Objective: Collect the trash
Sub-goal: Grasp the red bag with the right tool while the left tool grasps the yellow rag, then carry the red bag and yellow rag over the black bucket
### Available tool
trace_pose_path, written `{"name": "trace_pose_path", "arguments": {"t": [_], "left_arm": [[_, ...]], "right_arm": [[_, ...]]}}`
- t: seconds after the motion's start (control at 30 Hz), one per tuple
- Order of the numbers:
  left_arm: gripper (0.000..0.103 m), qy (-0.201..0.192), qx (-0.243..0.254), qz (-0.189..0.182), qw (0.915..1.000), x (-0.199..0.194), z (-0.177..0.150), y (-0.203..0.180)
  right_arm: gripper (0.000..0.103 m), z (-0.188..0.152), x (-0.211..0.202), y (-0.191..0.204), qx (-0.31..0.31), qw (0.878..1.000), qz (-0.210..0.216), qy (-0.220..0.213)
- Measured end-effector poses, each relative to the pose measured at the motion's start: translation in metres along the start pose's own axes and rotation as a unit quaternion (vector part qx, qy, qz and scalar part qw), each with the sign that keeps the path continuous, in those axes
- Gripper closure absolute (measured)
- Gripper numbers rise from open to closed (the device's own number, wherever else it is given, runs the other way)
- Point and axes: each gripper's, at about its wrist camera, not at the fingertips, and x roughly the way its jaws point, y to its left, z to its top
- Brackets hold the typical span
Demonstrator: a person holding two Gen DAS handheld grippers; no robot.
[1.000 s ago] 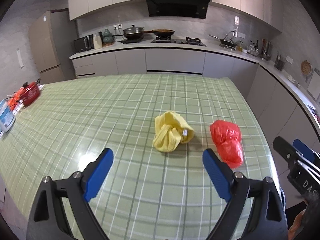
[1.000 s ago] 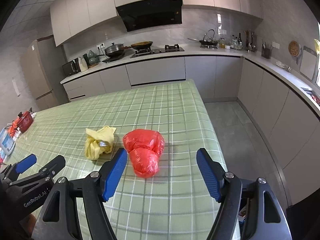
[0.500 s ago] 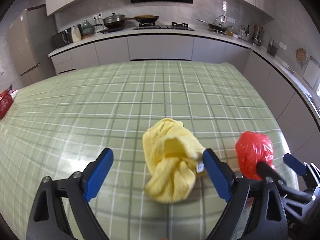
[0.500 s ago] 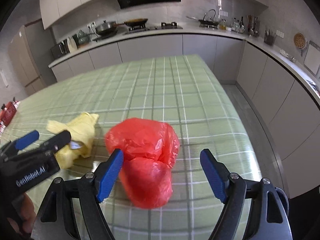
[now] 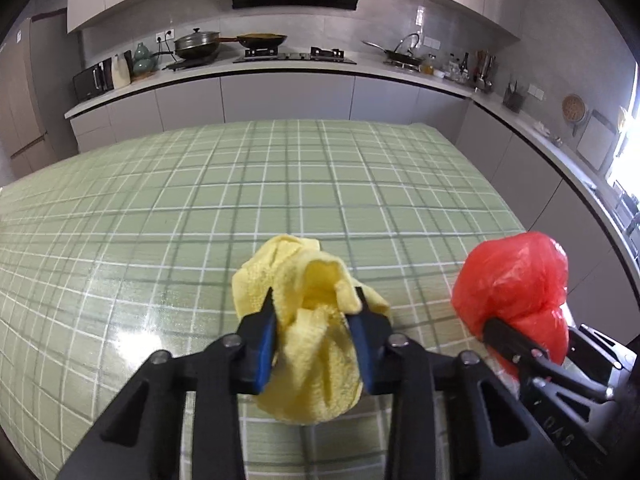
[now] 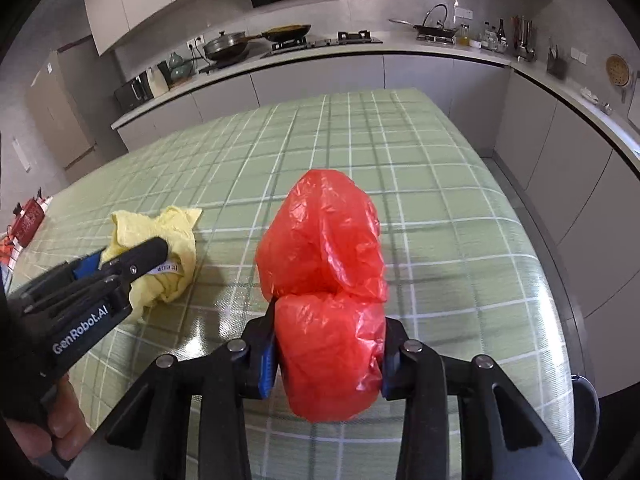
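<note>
A crumpled yellow cloth lies on the green checked table. My left gripper is shut on it, blue pads pressing both sides. The cloth also shows in the right wrist view, with the left gripper on it. A red plastic bag sits to the right of the cloth. My right gripper is shut on its lower half. The bag also shows in the left wrist view, held by the right gripper.
The table's right edge drops to the floor beside grey cabinets. A red object sits at the table's far left. The kitchen counter with pans runs along the back wall.
Both grippers moved forward and closed: the left on the yellow cloth, the right on the red bag. Both were open a second ago.
</note>
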Motion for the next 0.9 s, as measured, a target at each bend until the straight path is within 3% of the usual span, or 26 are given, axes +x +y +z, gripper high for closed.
{"name": "trace_pose_path", "arguments": {"t": [0.23,0.43,0.63,0.9], "left_arm": [[0.090,-0.013,-0.018,-0.008,0.9997,-0.029,-0.006,-0.005],[0.091,-0.035,-0.025,-0.010,0.9990,-0.069,-0.025,-0.022],[0.093,-0.024,-0.042,-0.012,0.9988,-0.088,-0.056,-0.033],[0.093,-0.047,-0.035,-0.025,0.9980,-0.118,-0.052,-0.050]], "right_arm": [[0.064,-0.001,-0.033,-0.012,0.004,1.000,0.006,-0.024],[0.064,-0.015,-0.069,-0.027,0.002,0.999,0.016,-0.041],[0.064,-0.033,-0.094,-0.044,-0.011,0.998,0.030,-0.047],[0.064,-0.047,-0.115,-0.065,-0.003,0.998,0.036,-0.053]]}}
